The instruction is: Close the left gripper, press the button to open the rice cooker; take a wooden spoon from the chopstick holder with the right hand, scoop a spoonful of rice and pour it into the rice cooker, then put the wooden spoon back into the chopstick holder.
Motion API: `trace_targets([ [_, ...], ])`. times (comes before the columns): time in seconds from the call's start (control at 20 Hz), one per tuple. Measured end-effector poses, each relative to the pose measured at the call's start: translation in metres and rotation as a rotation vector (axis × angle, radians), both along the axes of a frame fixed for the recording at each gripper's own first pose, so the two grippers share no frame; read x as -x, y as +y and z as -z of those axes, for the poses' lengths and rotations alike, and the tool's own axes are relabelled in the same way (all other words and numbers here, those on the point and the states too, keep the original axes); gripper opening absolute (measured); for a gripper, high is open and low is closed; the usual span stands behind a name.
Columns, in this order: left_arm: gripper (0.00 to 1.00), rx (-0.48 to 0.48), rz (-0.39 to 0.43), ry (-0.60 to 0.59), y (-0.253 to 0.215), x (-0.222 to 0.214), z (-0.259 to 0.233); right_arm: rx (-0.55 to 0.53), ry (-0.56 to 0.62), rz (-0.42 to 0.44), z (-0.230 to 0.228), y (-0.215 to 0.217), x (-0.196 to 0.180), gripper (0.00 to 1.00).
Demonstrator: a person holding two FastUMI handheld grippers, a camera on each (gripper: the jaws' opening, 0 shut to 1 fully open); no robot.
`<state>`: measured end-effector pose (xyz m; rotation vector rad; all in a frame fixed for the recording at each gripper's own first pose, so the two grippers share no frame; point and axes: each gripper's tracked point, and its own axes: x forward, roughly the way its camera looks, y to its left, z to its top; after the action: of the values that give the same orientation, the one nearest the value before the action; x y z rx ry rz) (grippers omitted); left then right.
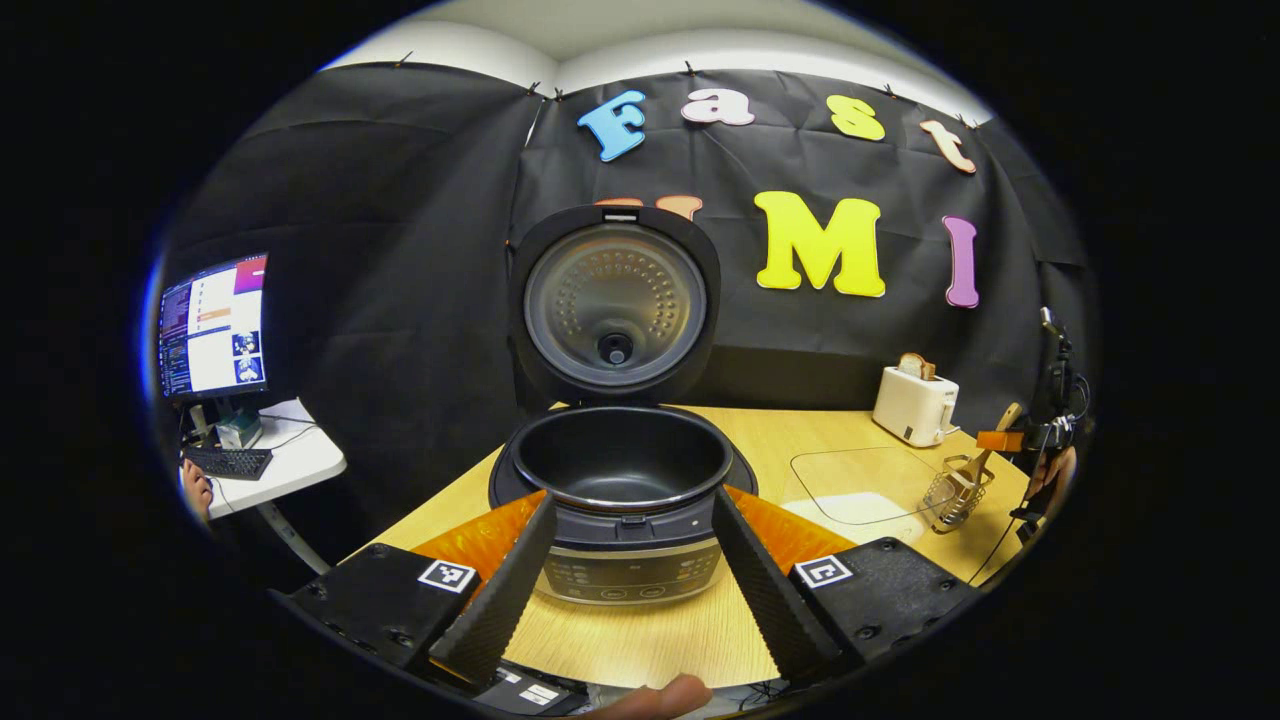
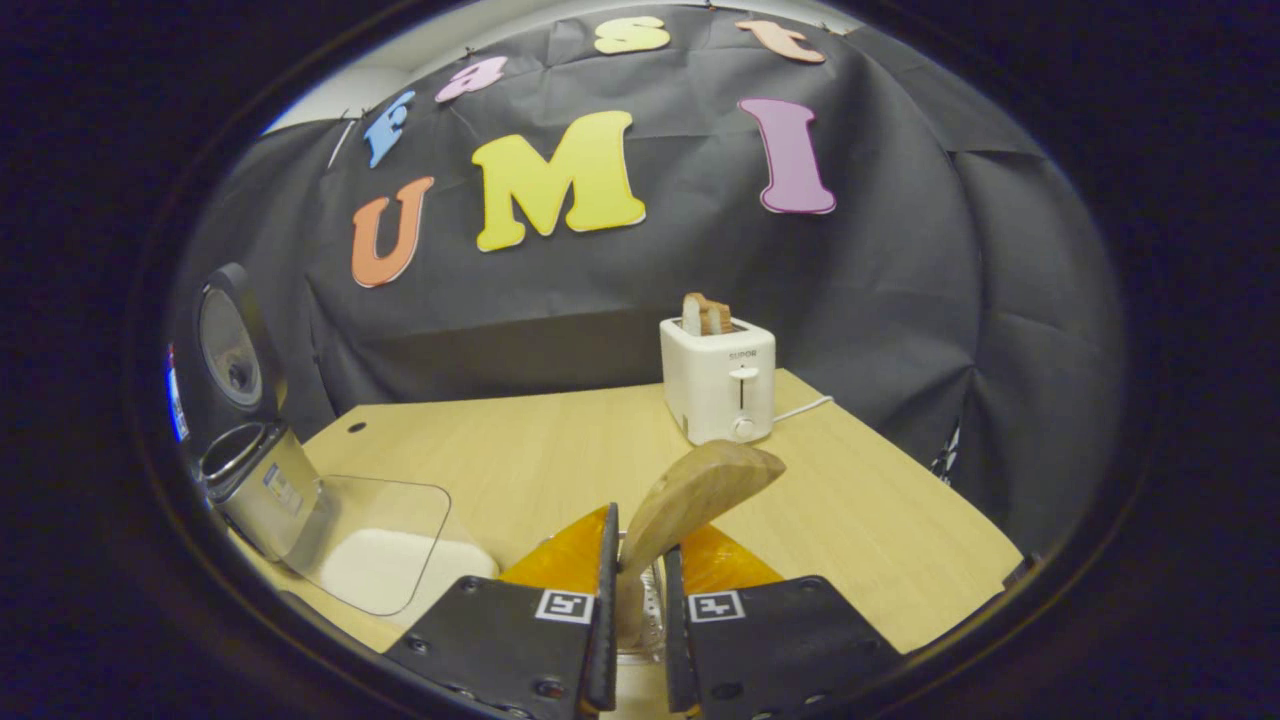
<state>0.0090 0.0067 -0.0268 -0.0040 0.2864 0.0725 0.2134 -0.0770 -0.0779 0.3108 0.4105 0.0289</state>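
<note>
The right gripper (image 2: 636, 600) is closed on the handle of the wooden spoon (image 2: 690, 495): both fingers press the shaft from either side, and the spoon's long axis runs up and slightly right, away from the fingers, bowl uppermost. Below the grip the handle drops into the chopstick holder (image 2: 640, 610), which is largely hidden between the fingers, so how far the spoon has cleared it cannot be judged. The left gripper (image 1: 632, 575) stands open, fingers spread on either side of the rice cooker (image 1: 625, 480), not touching it. The cooker's lid (image 1: 614, 300) stands upright at the far side and the pot is empty. From the spoon, the cooker lies well to the left. A rice supply cannot be made out.
</note>
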Motion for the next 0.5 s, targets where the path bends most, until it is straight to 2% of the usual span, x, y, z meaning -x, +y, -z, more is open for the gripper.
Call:
trace_targets([
  [0.25, 1.0, 0.006, 0.009, -0.003, 0.007, 0.004, 0.007, 0.0, 0.046, -0.028, 0.011, 0.018, -0.003, 0.2],
  [0.35, 0.99, 0.008, 0.003, -0.006, 0.012, 0.006, 0.009, 0.02, 0.026, -0.031, 0.004, 0.023, -0.002, 0.2],
  [0.4, 0.99, 0.012, 0.001, -0.006, 0.014, 0.006, 0.01, 0.033, 0.018, -0.034, 0.0, 0.026, -0.003, 0.13],
  [0.5, 1.0, 0.019, 0.0, -0.005, 0.018, 0.007, 0.012, 0.111, 0.007, -0.016, -0.003, 0.024, 0.002, 0.06],
])
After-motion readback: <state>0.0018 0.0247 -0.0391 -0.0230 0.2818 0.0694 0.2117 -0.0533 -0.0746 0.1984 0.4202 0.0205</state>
